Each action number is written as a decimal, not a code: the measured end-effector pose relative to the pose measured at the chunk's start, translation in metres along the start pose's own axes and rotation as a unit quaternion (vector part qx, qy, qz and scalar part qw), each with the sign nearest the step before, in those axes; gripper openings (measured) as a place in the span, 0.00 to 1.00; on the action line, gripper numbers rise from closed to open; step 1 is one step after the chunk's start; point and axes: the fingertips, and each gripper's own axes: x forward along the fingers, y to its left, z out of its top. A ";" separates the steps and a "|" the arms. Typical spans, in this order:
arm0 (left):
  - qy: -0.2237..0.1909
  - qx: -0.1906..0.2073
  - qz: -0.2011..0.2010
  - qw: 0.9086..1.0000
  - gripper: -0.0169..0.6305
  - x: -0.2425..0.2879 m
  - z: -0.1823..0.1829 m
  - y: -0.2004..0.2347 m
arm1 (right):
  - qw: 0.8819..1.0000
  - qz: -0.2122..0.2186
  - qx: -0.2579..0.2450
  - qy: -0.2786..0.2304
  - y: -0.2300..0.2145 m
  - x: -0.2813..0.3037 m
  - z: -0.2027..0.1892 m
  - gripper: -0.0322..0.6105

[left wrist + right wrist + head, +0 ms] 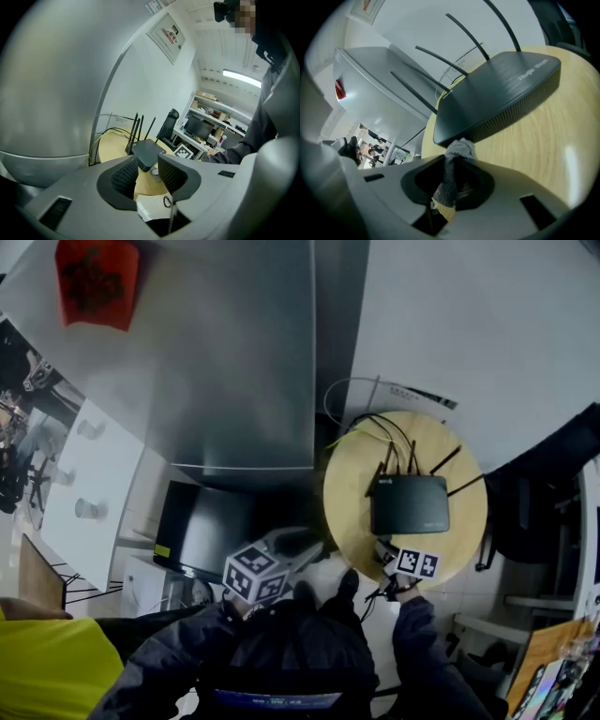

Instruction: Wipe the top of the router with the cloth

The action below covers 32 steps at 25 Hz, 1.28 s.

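Router [410, 504] sits on table [349, 493], antennas along its far edge, cables [375, 427] behind them. Right gripper [384, 551] at table's near edge; cloth [459, 150] between its jaws, just beside router's near edge. Left gripper [302, 545] left of table, off it.

A black router [410, 503] sits on a round wooden table [349, 493] — the right gripper [384, 548] seemingly just before it, the left gripper [312, 543] off the table.

The router [497, 89] bears pale lettering starting "Ruijie" on its top; print on the wall sign [167, 35] is illegible.
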 end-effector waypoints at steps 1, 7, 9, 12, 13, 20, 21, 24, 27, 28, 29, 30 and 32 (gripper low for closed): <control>-0.001 -0.001 0.001 1.000 0.22 -0.003 0.000 0.002 | 1.000 0.002 0.005 -0.003 0.003 0.002 -0.001 0.16; -0.008 -0.006 0.008 1.000 0.23 -0.016 -0.002 0.014 | 1.000 0.003 0.004 0.001 0.019 0.010 -0.008 0.16; -0.011 -0.009 0.010 1.000 0.22 -0.019 -0.002 0.016 | 1.000 0.003 0.005 0.004 0.024 0.012 -0.012 0.16; -0.016 -0.015 0.011 1.000 0.22 -0.022 -0.004 0.017 | 1.000 0.011 0.015 -0.010 0.042 0.014 -0.017 0.16; -0.018 -0.017 0.011 1.000 0.22 -0.022 -0.004 0.017 | 1.000 0.014 0.016 -0.019 0.051 0.016 -0.015 0.16; -0.015 -0.018 0.015 1.000 0.22 -0.030 -0.010 0.018 | 0.997 -0.009 0.049 -0.063 0.071 0.057 0.018 0.16; -0.014 -0.018 0.018 1.000 0.22 -0.032 -0.010 0.020 | 0.997 -0.009 0.047 -0.059 0.073 0.064 0.021 0.16; -0.014 -0.017 0.026 0.999 0.22 -0.035 -0.010 0.026 | 0.997 -0.011 0.040 -0.059 0.075 0.076 0.034 0.16; -0.014 -0.017 0.030 0.999 0.22 -0.036 -0.007 0.032 | 0.997 -0.014 0.042 -0.069 0.072 0.082 0.047 0.16; -0.014 -0.018 0.031 0.999 0.23 -0.037 -0.006 0.033 | 0.996 -0.015 0.051 -0.076 0.074 0.081 0.052 0.16; -0.014 -0.018 0.031 0.999 0.22 -0.037 -0.006 0.034 | 0.994 -0.015 0.066 -0.085 0.075 0.080 0.057 0.16; -0.013 -0.019 0.031 0.999 0.22 -0.037 -0.006 0.035 | 0.992 -0.012 0.086 -0.095 0.075 0.079 0.062 0.16; -0.011 -0.021 0.030 0.999 0.22 -0.036 -0.007 0.036 | 0.984 -0.003 0.134 -0.115 0.074 0.076 0.068 0.16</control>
